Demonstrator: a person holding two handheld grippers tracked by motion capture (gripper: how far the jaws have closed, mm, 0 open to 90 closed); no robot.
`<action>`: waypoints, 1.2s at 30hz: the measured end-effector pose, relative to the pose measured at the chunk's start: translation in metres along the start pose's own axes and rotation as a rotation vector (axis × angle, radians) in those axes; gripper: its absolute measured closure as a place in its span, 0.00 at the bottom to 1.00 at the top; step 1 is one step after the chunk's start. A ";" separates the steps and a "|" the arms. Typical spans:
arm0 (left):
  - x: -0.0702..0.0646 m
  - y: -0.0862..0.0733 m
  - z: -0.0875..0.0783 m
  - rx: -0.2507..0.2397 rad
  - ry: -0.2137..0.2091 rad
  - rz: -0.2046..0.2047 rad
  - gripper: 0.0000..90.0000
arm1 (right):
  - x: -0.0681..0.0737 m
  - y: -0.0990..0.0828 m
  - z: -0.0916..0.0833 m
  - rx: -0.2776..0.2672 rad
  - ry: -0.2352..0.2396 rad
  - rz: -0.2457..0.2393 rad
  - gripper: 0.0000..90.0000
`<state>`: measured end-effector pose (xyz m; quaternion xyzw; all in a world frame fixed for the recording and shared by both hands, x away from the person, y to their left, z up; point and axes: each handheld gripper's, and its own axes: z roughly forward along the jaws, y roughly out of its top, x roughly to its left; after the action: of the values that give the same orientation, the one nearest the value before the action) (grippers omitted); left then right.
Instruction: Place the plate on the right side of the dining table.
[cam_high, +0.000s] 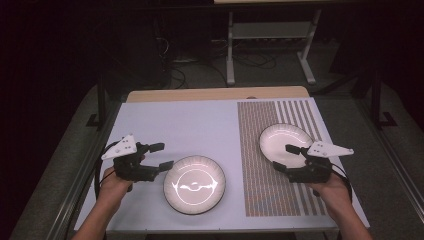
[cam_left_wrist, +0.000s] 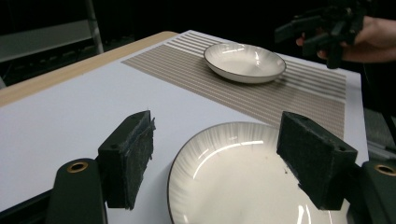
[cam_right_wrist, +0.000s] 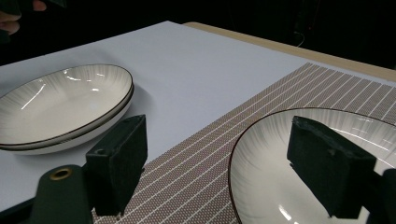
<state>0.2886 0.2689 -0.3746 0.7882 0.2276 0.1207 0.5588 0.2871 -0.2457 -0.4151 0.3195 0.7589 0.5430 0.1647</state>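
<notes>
Plates occupy both halves of the tabletop (cam_high: 175, 120) in the high view. A white plate stack (cam_high: 194, 184) sits on the plain pale area near the front edge, and a single plate (cam_high: 284, 142) rests on the striped placemat (cam_high: 272, 165) to the right. The left tool (cam_high: 161, 156) is just left of the stack with its jaws spread and nothing between them; the right tool (cam_high: 286, 157) hovers at the near edge of the single plate, jaws likewise apart and empty.

From the left gripper view, the left tool (cam_left_wrist: 219, 158) looks over the stack (cam_left_wrist: 233, 182), its two pads standing wide, one to each side of the rim and above it, without pressing on it. Farther off, the single plate (cam_left_wrist: 244, 61) lies on the placemat (cam_left_wrist: 196, 74), with the right tool (cam_left_wrist: 322, 35) held in a hand behind it.

From the right gripper view, the right tool (cam_right_wrist: 229, 163) frames the near part of the single plate (cam_right_wrist: 299, 163), pads apart and clear of the rim. Across the tabletop the stack (cam_right_wrist: 63, 107) shows two rims, one plate nested on another.

As a judgement, one plate is already laid on the placemat and two are left in the stack; whether the right tool is about to grasp or is finished with its plate cannot be told.
</notes>
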 end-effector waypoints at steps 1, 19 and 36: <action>0.000 -0.001 -0.003 -0.001 -0.003 -0.002 0.29 | 0.000 -0.001 -0.002 -0.002 0.000 0.002 0.22; 0.011 -0.027 -0.036 -0.011 0.014 -0.031 0.28 | -0.001 -0.004 -0.010 -0.026 0.009 -0.007 0.21; 0.017 -0.039 -0.044 -0.033 0.030 -0.065 0.28 | -0.001 -0.004 -0.011 -0.040 0.001 -0.013 0.20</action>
<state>0.2749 0.3244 -0.3971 0.7692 0.2595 0.1179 0.5720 0.2798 -0.2550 -0.4150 0.3112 0.7499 0.5571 0.1743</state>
